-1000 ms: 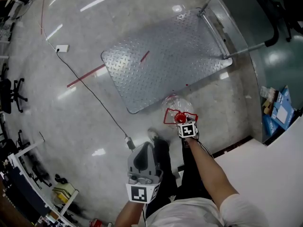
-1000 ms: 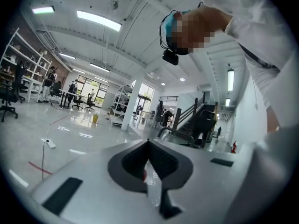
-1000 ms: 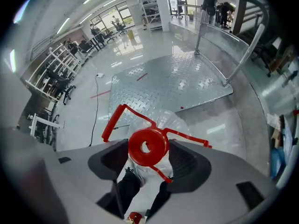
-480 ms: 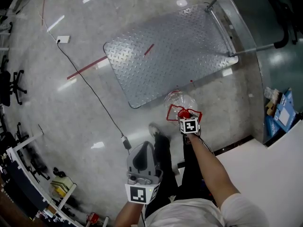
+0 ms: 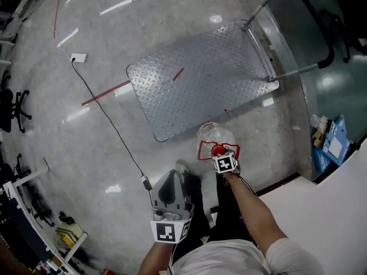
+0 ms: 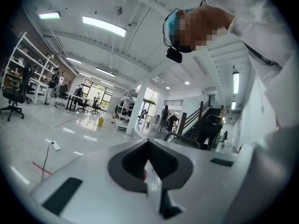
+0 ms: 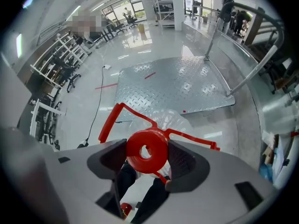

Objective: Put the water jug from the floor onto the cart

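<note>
The clear water jug (image 5: 213, 135) with a red cap (image 7: 146, 150) and red wire handle (image 7: 112, 120) sits just off the near edge of the steel cart (image 5: 195, 79). My right gripper (image 5: 221, 152) points steeply down over it. Its jaws stand wide, and both pads press the sides of the cap. In the right gripper view the cart deck (image 7: 173, 85) lies just beyond the jug. My left gripper (image 5: 174, 174) hangs by my legs, away from the jug, jaws shut with nothing between them (image 6: 149, 141).
The cart's push handle (image 5: 304, 16) rises at its far right end. A black cable (image 5: 109, 113) runs from a power strip (image 5: 78, 57) across the floor toward my feet. Blue boxes (image 5: 327, 142) and a white surface (image 5: 321, 211) lie right. Chairs (image 5: 11, 110) stand left.
The right gripper and the jug's cap have crept a little up and toward the cart's near edge. The left gripper has shifted only slightly.
</note>
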